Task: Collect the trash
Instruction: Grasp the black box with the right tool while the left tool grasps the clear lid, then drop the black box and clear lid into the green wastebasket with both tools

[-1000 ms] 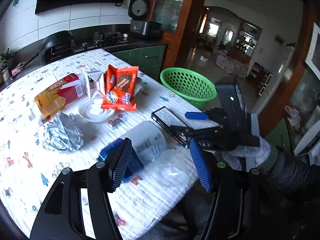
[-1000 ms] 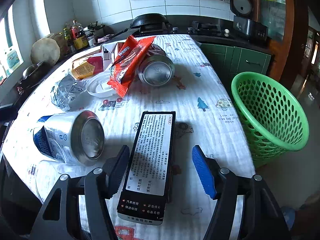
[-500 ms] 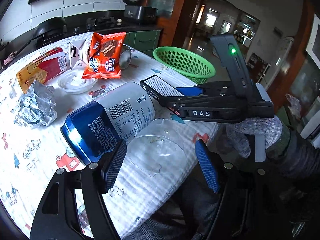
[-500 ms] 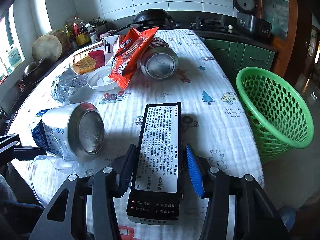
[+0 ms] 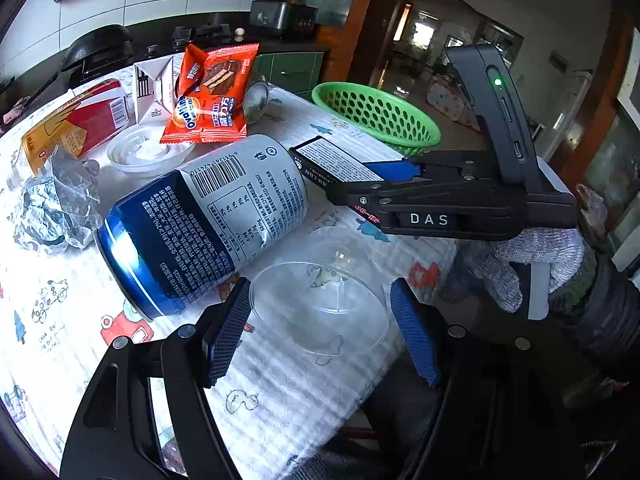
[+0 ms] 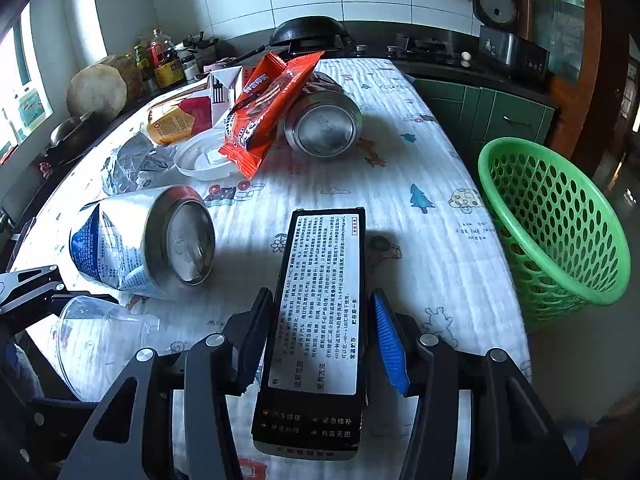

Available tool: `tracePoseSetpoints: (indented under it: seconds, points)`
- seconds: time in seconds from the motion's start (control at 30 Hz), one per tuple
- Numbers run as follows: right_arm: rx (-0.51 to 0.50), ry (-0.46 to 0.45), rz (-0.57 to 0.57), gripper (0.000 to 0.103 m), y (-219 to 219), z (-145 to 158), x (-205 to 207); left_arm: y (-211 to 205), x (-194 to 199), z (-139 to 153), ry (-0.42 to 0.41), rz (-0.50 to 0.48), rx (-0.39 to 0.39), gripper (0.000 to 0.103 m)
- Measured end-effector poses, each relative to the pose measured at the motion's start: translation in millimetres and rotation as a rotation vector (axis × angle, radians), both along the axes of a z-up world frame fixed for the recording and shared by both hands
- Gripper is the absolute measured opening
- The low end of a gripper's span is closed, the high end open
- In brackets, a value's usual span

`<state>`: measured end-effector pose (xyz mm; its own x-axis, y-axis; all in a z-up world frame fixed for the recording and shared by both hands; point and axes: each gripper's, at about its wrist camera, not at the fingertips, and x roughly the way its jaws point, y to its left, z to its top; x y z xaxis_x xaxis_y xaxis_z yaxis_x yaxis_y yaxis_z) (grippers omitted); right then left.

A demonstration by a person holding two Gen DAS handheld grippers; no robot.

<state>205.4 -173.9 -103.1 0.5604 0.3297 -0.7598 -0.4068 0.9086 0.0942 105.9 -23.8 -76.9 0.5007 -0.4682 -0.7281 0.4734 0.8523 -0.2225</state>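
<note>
My right gripper (image 6: 318, 342) has just closed its fingers onto the black box (image 6: 320, 308) on the bench (image 6: 420, 240); left gripper (image 5: 320, 336), spread, has dropped around the clear cup (image 5: 320, 304). Both go next to the green basket (image 6: 560, 232), far right.

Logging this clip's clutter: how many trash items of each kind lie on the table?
Cans: 2, blue can, silver can
Cartons/boxes: 3, black box, white carton, red-yellow box
Wrappers: 2, orange wrapper, foil
Clear cup: 1
White lid: 1
Total: 9
</note>
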Motion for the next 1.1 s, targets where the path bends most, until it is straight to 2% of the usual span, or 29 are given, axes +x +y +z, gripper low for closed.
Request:
tracePoseSetpoints:
  seconds: [0.2,0.27,0.53,1.1]
  points:
    - [0.002,0.002,-0.004,0.049,0,0,2,-1,2,0,0.001,-0.006,-0.017,0.069]
    - [0.002,0.002,-0.006,0.049,0,0,3,-1,1,0,0.003,-0.004,-0.022,0.063]
    - [0.011,-0.006,-0.019,0.046,-2,4,2,4,-1,3,-0.004,0.003,-0.042,0.062]
    - [0.058,-0.074,-0.095,0.045,-43,37,-1,-13,-1,26,-0.022,-0.025,-0.064,0.061]
